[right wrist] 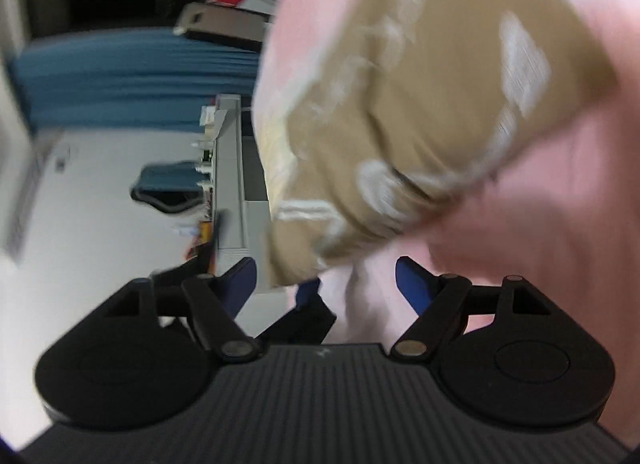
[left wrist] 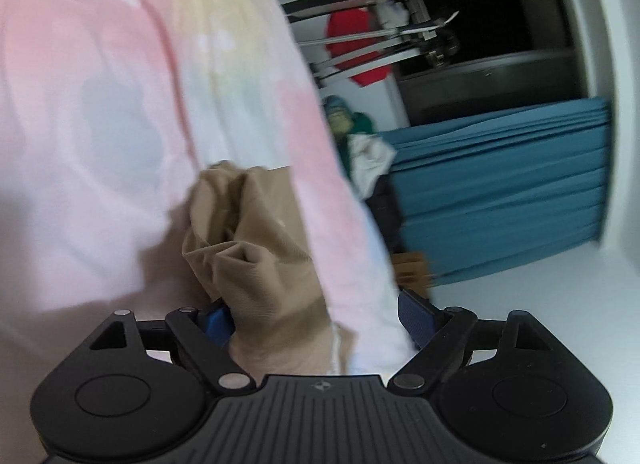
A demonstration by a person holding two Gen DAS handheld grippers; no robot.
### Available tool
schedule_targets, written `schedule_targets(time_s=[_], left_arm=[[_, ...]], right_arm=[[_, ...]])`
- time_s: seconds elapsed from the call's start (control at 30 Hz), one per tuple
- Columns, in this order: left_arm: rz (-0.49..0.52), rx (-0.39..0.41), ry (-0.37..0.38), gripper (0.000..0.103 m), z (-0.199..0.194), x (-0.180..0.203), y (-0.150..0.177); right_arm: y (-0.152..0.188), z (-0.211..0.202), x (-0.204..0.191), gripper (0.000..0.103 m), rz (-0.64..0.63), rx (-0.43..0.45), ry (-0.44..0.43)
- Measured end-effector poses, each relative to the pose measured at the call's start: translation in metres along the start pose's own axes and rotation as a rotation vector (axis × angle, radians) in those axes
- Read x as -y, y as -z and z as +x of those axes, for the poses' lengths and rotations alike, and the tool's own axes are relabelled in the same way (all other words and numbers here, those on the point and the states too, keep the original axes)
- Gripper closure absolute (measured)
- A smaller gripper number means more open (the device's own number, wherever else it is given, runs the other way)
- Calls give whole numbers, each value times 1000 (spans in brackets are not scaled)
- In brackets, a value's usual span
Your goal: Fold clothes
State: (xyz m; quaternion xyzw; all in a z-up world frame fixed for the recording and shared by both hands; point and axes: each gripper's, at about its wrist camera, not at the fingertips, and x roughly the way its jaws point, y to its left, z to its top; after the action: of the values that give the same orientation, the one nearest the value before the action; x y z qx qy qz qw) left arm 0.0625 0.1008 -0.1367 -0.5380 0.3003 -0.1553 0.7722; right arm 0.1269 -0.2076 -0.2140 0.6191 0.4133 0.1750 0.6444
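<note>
A tan garment [left wrist: 256, 248] lies bunched on a pink sheet with white flowers [left wrist: 100, 124]. In the left wrist view my left gripper [left wrist: 316, 318] stands wide over it. The crumpled cloth reaches in between the blue pads and brushes the left pad [left wrist: 216, 322], while the right pad [left wrist: 416, 318] stands apart from it. In the right wrist view the same tan garment [right wrist: 420, 104], with white print, is blurred against the pink sheet [right wrist: 560, 224]. Its lower edge hangs just above my right gripper [right wrist: 328, 282], whose jaws are spread wide and press on nothing.
A teal pleated curtain [left wrist: 500, 184] hangs at the right. A metal drying rack [left wrist: 380, 36] holds a red garment [left wrist: 356, 44], with a pile of clothes [left wrist: 360, 144] below. A grey shelf unit [right wrist: 236, 184] and a dark teal item [right wrist: 172, 184] are left of the sheet.
</note>
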Motion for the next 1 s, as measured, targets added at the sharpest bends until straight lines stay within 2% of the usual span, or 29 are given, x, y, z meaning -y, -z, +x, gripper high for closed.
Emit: schedule_targets(time_s=[0.1,0.17,0.27,0.3,0.37,0.43,0.63,0.83,0.87,0.97,1.0], left_arm=[[-47,5,12,17,1,-5,-1],[-57,-14,-32,17,5,-8,2],[-98,-93,-130,19,22,-19,10],[-127,-127,-139,22,31,-26,14],[-142,-159,-162,35,42,-31,19],[-144,-149,-171,45,47,-32,18],[-117,-93,-111,69,44,-20,14],[-122,-82,-27,74,37,-11,11],[-132,-78,-23,74,35,-13,10],[-160,-64,-11,74,31,-16,6],[-166,-62,-9,74,32,-17,5]], right_arm=[[-10,-7,14,24,85,122,-27],[-16,-18,22,23,131,217,-43],[-16,-23,32,23,185,269,-70],[-15,-23,32,24,174,280,-60],[-14,-23,29,24,145,301,-43],[-13,-22,27,24,126,303,-32],[-10,-25,19,24,81,258,-55],[-19,-6,13,24,93,135,-126],[-21,-6,13,24,90,154,-112],[-23,-28,16,26,98,294,-60],[-23,-38,18,32,110,342,-56]])
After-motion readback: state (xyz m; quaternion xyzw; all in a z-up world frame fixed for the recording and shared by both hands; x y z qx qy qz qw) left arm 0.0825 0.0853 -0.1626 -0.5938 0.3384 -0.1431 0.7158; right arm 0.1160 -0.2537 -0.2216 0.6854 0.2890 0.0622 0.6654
